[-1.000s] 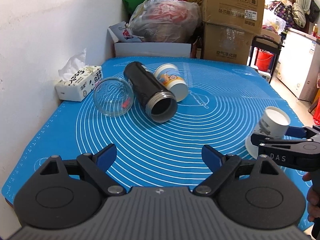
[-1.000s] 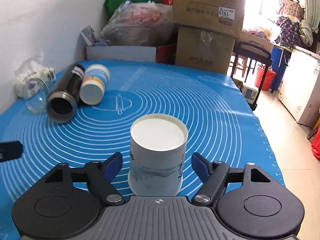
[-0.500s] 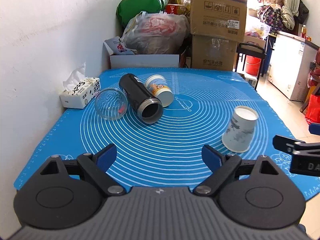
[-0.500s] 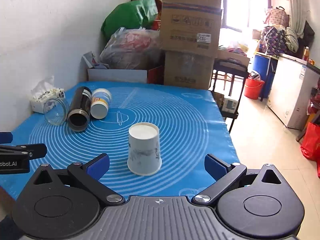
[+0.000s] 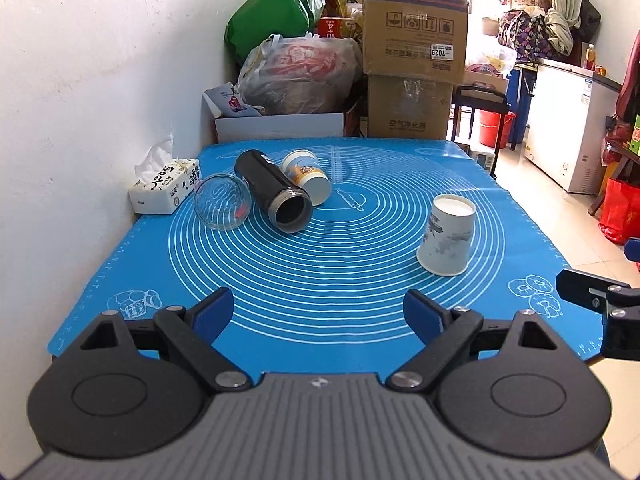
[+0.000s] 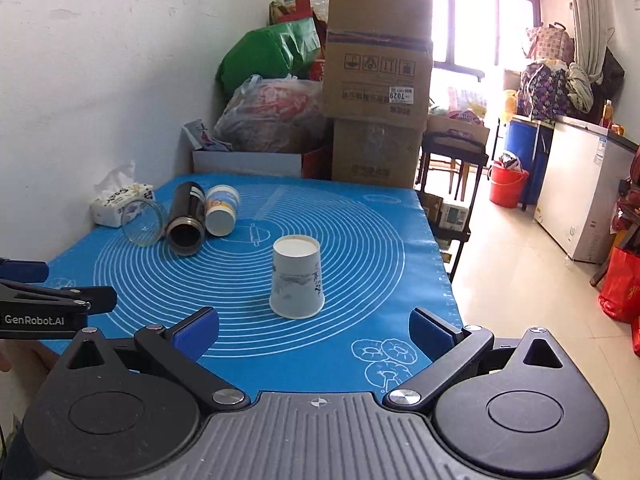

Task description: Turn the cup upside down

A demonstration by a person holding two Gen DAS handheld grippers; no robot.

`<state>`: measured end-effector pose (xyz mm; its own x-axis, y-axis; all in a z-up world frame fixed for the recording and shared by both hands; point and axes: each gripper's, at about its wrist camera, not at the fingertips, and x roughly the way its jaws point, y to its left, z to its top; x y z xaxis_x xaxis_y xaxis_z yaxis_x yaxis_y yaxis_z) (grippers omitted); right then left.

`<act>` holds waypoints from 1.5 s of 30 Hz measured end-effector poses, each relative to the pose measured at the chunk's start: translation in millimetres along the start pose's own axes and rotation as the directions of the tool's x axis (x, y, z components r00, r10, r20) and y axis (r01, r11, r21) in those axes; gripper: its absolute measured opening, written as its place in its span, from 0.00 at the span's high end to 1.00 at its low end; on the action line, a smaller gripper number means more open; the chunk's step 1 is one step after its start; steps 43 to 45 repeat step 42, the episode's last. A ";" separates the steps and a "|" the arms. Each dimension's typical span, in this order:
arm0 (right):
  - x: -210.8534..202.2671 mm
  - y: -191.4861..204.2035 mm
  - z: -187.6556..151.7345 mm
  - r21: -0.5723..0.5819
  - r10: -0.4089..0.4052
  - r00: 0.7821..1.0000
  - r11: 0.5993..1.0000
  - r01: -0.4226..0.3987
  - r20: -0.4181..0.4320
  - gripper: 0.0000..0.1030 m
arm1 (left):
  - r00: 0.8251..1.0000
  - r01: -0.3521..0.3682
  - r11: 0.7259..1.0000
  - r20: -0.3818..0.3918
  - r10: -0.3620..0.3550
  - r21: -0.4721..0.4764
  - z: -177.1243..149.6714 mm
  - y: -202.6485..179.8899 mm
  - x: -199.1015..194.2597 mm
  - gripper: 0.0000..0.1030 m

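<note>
A white paper cup [image 5: 446, 236] with a grey print stands upside down, base up, on the blue mat [image 5: 340, 280]; it also shows in the right wrist view [image 6: 297, 282]. My right gripper [image 6: 314, 330] is open and empty, pulled back from the cup near the mat's front edge. My left gripper [image 5: 318, 314] is open and empty over the mat's near edge, left of the cup. The right gripper's finger shows at the right edge of the left wrist view [image 5: 596, 292].
A glass jar [image 5: 222, 208], a black flask [image 5: 274, 196] and a printed paper cup [image 5: 306, 176] lie on their sides at the mat's far left. A tissue box [image 5: 164, 190] sits by the wall. Cardboard boxes [image 5: 414, 52] and bags stand behind the table.
My right gripper opened wider and drew back from the cup, leaving it standing upside down. Both grippers pulled back toward the table's near edge.
</note>
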<state>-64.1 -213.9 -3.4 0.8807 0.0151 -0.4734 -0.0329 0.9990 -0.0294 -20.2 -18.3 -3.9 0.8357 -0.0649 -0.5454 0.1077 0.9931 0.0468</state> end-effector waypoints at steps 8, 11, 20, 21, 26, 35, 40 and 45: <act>-13.1 2.9 -5.1 -0.009 0.007 1.000 1.000 -0.007 0.002 0.00 | 1.000 0.003 1.000 -0.002 -0.003 -0.002 -7.6 1.6 -10.1 0.11; -14.8 3.9 -4.3 -0.012 0.007 1.000 1.000 -0.007 0.006 0.00 | 1.000 0.001 1.000 0.002 -0.001 -0.007 -7.9 2.7 -12.6 0.11; -16.4 5.1 -3.8 -0.018 0.013 1.000 1.000 -0.013 0.009 0.00 | 1.000 0.014 1.000 -0.007 -0.014 -0.006 -9.6 3.4 -13.8 0.11; -16.4 5.1 -3.8 -0.018 0.014 1.000 1.000 -0.014 0.009 0.00 | 1.000 0.013 1.000 -0.008 -0.013 -0.005 -9.8 3.6 -13.8 0.11; -16.2 4.9 -5.7 -0.020 0.017 1.000 1.000 -0.017 0.005 0.00 | 1.000 0.011 1.000 -0.013 -0.011 -0.001 -10.5 3.3 -12.5 0.11; -15.2 6.3 -5.4 -0.023 0.025 1.000 0.999 -0.025 -0.002 0.00 | 1.000 0.010 1.000 -0.025 -0.010 0.000 -10.9 3.6 -11.3 0.11; -15.2 6.3 -6.2 -0.020 0.029 1.000 0.999 -0.029 -0.002 0.00 | 1.000 0.003 1.000 -0.023 -0.003 -0.006 -10.2 5.1 -11.0 0.11; -14.5 6.0 -6.2 -0.020 0.029 1.000 0.999 -0.030 -0.003 0.00 | 1.000 0.005 1.000 -0.028 -0.005 -0.008 -10.0 5.9 -10.5 0.11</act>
